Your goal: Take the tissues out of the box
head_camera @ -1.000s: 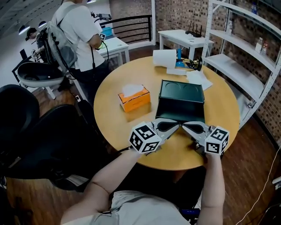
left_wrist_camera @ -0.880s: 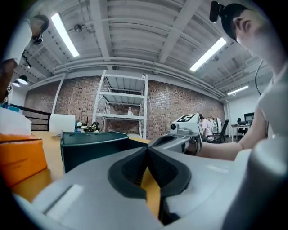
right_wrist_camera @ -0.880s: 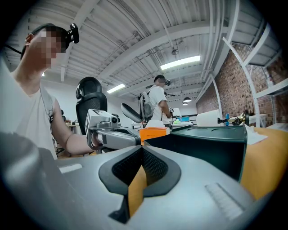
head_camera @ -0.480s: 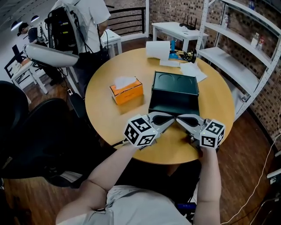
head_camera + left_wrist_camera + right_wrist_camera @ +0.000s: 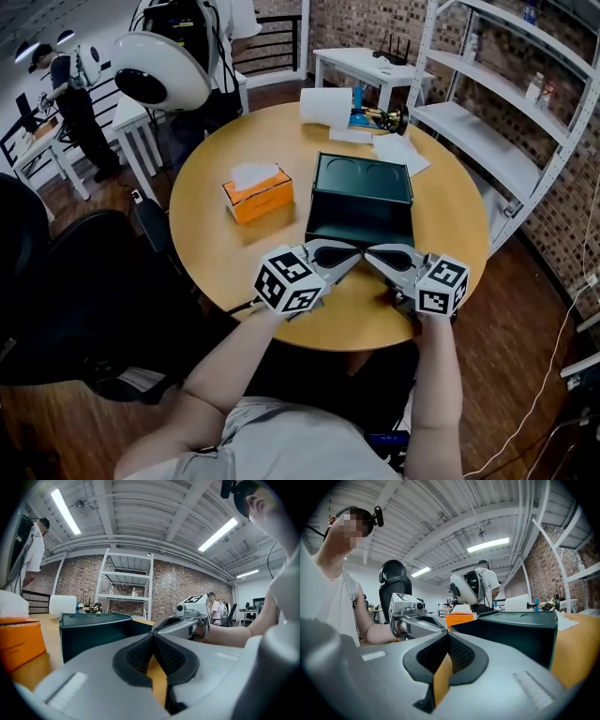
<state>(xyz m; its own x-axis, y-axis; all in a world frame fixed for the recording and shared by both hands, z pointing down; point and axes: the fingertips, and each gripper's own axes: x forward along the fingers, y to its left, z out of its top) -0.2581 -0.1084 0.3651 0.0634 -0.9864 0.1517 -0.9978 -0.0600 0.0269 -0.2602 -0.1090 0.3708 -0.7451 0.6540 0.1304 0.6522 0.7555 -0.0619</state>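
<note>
Right, both grippers are down at the near edge of the round table (image 5: 225,253), tips almost nose to nose. The left gripper (image 5: 349,257) has its jaws pressed together with nothing between the pads, and its own view confirms it. Only the tabletop shows through the notch behind the tips. The right gripper (image 5: 377,255) is the same, closed up tight and carrying nothing.

Just beyond the tips sits a dark green case (image 5: 361,197), open-topped and directly ahead of both grippers. The real target is off to the left of it. That's the orange tissue box (image 5: 257,192), standing apart from the case and well clear of either gripper, so the task looks not yet begun.

A white tissue (image 5: 253,172) puffs up out of the slot on top, crumpled and loose, an easy tuft to pinch. The box itself is small cardboard and probably light.

That lightness is the danger. A pull on the tissue with nothing pinning the box could lift or drag the whole box across the table. The sheet is thin too, so a grab on just a corner could tear it. A pinch that goes too deep might catch the cardboard rim of the slot instead of the paper. The reach has a hazard as well, since the left gripper could clip the green case's corner on the way over.
</note>
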